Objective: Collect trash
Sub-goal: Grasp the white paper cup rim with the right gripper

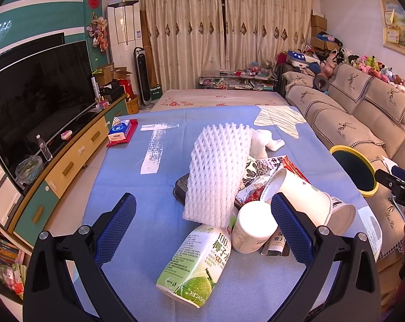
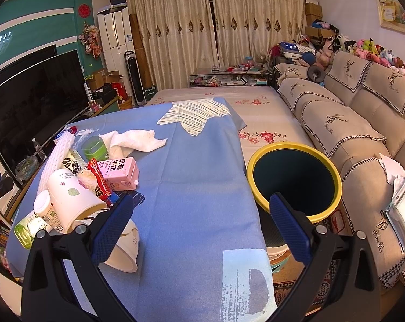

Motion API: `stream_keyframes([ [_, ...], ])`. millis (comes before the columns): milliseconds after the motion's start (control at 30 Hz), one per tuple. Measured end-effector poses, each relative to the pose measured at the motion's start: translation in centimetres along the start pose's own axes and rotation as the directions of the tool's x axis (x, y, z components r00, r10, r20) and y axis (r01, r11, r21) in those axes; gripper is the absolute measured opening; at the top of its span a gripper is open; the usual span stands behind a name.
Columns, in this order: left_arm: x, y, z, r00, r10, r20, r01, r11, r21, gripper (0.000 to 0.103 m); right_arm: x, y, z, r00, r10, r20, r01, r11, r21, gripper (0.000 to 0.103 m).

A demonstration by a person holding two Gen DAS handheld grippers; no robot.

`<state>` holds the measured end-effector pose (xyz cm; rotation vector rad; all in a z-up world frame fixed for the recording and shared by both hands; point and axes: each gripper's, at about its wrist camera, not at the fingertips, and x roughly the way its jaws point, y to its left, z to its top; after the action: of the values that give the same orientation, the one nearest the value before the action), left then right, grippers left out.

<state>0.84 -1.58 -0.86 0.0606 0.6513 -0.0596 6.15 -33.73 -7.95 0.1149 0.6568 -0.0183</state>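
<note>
Nearest the left gripper [image 1: 203,214], a green-and-white coconut-water carton [image 1: 195,264] is lying among a white foam fruit net [image 1: 217,177], white paper cup [image 1: 299,196] and wrappers on the blue cloth-covered table [image 1: 138,201]. Nothing is being held: both grippers are spread wide, empty. The right gripper [image 2: 201,216] is being held between pile and yellow-rimmed dark bin [image 2: 293,177], seemingly unfilled; collecting appears barely begun.

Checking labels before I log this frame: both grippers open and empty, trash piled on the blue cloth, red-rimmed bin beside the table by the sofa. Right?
One error: the bin has a yellow rim, not red, clearest in the right wrist view. The rest holds: left gripper and right gripper are open and empty, and the trash pile lies on the blue cloth.
</note>
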Motion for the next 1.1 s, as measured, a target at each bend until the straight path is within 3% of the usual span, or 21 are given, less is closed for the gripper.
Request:
stream_keyframes([
  [167,0.3,0.6,0.0,1.0,0.012,0.001,-0.012,1.0,-0.016,0.099,0.7,0.5,-0.5,1.0,0.024,-0.02,-0.024,1.0,-0.012,0.096],
  [300,0.5,1.0,0.2,1.0,0.021,0.001,-0.021,0.999,-0.028,0.099,0.4,1.7,-1.4,0.992,0.129,-0.002,-0.129,0.991,-0.034,0.096],
  [433,1.1,1.2,0.2,1.0,0.026,-0.007,-0.026,0.999,-0.035,0.099,0.1,2.6,-2.0,0.978,0.209,-0.012,-0.209,0.976,-0.061,0.072],
  [667,2.4,1.5,0.1,0.999,0.024,-0.029,-0.025,0.999,-0.047,0.099,0.5,4.1,-3.8,0.963,0.263,-0.068,-0.27,0.952,-0.146,0.047],
  [800,2.8,1.7,0.2,0.999,0.028,-0.031,-0.03,0.998,-0.051,0.099,-1.2,4.5,-4.5,0.949,0.316,-0.025,-0.314,0.927,-0.206,0.045],
  [933,2.9,1.9,0.3,0.999,0.028,-0.026,-0.03,0.998,-0.061,0.099,-0.6,4.8,-4.9,0.966,0.256,-0.028,-0.255,0.934,-0.252,0.045],
  [1033,3.0,1.8,0.2,0.999,0.026,-0.029,-0.028,0.998,-0.062,0.099,0.8,4.5,-4.9,0.964,0.258,-0.056,-0.264,0.935,-0.236,0.045],
  [1100,3.1,1.7,0.2,0.999,0.027,-0.033,-0.029,0.998,-0.057,0.099,1.5,4.4,-4.9,0.96,0.268,-0.077,-0.279,0.932,-0.23,0.039],
])
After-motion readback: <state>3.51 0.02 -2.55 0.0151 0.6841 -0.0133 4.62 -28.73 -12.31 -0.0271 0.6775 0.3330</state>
